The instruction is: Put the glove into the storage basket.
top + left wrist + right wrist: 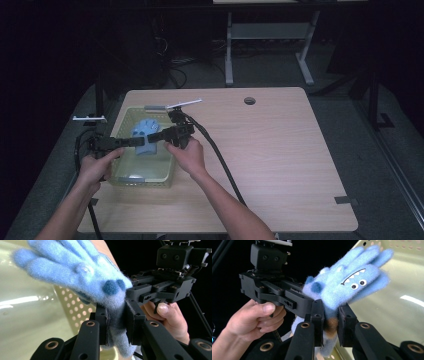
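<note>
A fuzzy blue glove (pixel 144 131) with a monster face hangs over a pale green perforated basket (pixel 120 167), held from both sides. My left gripper (pixel 131 142) comes in from the left and is shut on the glove's cuff. In the left gripper view the cuff of the glove (pixel 75 267) is pinched between that gripper's (pixel 116 325) pads. My right gripper (pixel 153 136) reaches in from the right. In the right gripper view it (pixel 329 323) is clamped on the cuff of the glove (pixel 352 282) beside the left gripper (pixel 308 302). The basket wall (pixel 72 307) lies behind the glove.
The basket sits at the left of a light wooden table (pixel 280 150). A white marker bar (pixel 184 103) sticks up near the basket's far corner. A cable hole (pixel 249 100) is at the table's far edge. Thick black cables (pixel 220 160) cross the tabletop.
</note>
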The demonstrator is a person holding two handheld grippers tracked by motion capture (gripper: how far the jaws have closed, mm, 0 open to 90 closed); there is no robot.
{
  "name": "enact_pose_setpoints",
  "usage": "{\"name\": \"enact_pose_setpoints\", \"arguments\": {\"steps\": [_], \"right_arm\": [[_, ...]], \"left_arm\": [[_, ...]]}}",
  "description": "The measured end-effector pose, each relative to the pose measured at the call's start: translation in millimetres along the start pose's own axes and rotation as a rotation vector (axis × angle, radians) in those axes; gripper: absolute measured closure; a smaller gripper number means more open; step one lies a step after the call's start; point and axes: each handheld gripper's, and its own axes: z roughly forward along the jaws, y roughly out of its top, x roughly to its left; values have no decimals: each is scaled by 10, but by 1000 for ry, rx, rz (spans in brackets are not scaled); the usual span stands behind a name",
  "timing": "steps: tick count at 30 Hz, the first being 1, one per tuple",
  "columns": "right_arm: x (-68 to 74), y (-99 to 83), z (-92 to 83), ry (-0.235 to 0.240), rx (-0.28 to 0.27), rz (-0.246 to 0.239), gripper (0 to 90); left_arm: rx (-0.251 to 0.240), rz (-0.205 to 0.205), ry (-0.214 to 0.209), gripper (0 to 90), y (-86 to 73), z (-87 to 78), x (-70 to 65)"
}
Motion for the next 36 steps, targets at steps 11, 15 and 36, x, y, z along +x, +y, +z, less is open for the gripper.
{"name": "enact_pose_setpoints", "arguments": {"steps": [11,15,36], "right_arm": [[-125,-40,228,-19,37,37,770],[-182,-69,316,-30,53,55,773],[-269,-136,504,-80,111,59,765]], "left_arm": [[16,-54,43,762,-63,3,213],[32,-63,71,764,-78,16,275],[102,-69,172,782,-102,81,359]]}}
